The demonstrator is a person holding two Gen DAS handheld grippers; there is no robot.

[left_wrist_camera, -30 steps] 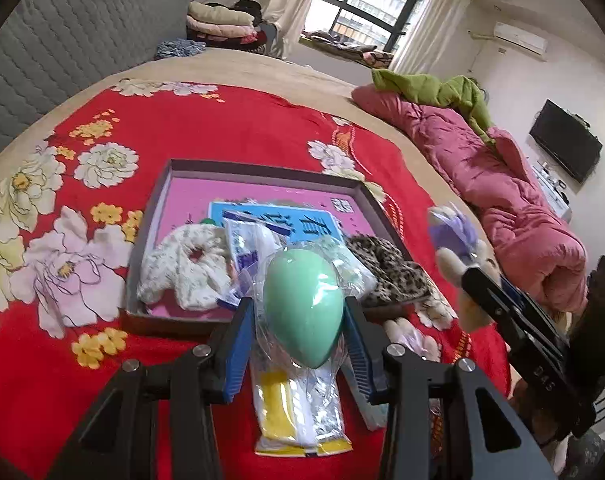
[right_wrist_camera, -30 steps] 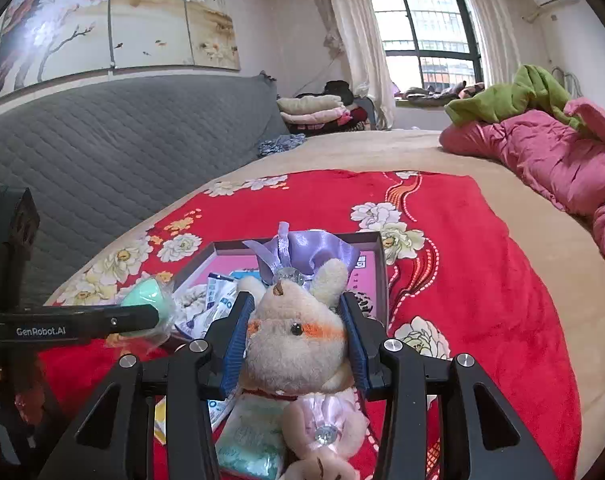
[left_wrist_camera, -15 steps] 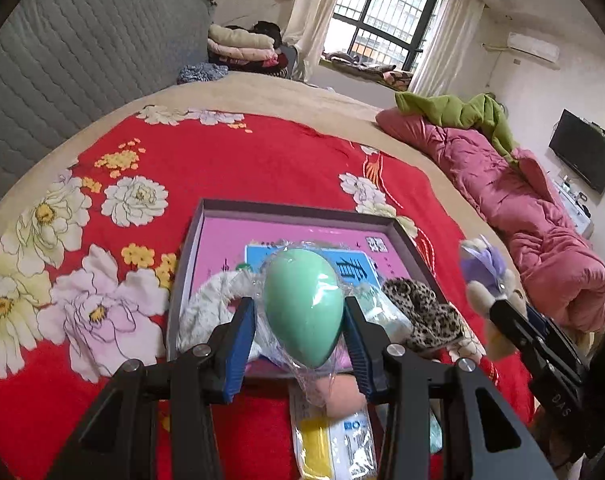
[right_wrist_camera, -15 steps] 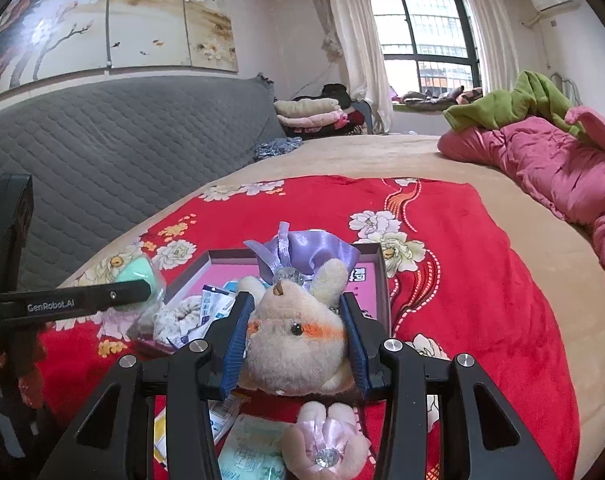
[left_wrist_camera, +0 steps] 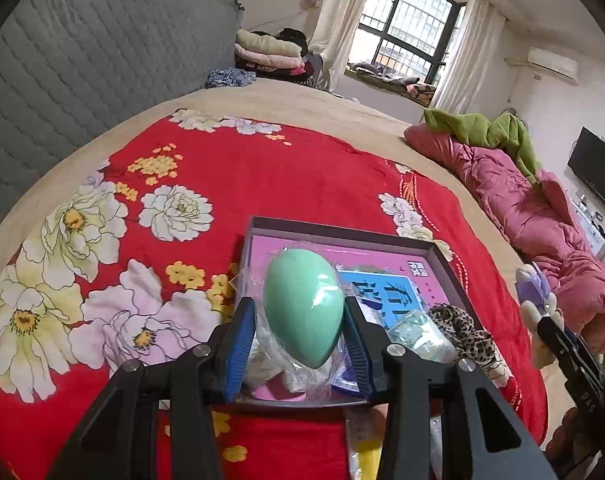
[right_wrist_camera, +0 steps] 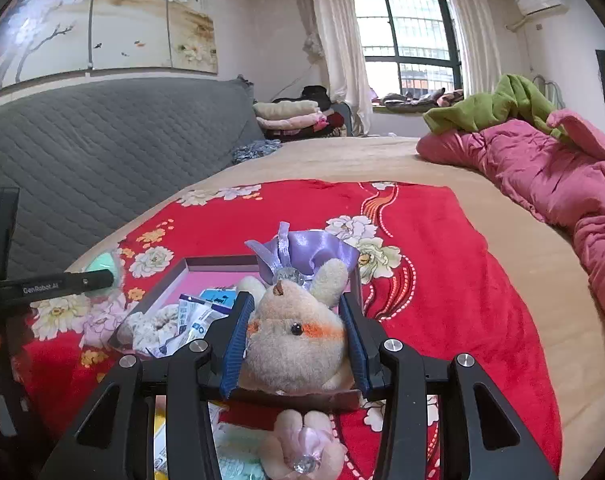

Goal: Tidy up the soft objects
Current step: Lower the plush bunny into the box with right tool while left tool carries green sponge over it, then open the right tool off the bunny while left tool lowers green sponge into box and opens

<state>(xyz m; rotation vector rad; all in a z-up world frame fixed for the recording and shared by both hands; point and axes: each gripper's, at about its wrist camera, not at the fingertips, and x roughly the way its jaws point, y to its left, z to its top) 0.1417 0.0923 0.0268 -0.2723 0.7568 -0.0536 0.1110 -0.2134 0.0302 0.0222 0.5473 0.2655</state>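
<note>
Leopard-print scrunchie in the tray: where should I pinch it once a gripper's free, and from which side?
Take the leopard-print scrunchie from above, pinching its bunched fabric band across the width. It lies flat at the tray's right near corner, close to the right wall, so a sideways approach would likely hit the wall or the wrapped packet next to it.

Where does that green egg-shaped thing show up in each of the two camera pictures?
Left wrist view: the green egg, in clear wrap, sits bottom centre, clamped by the left gripper.
Right wrist view: only a sliver of it shows at the left edge, behind a black gripper finger.
Shared landmark: the open box with a pink floor on the red blanket.
</note>
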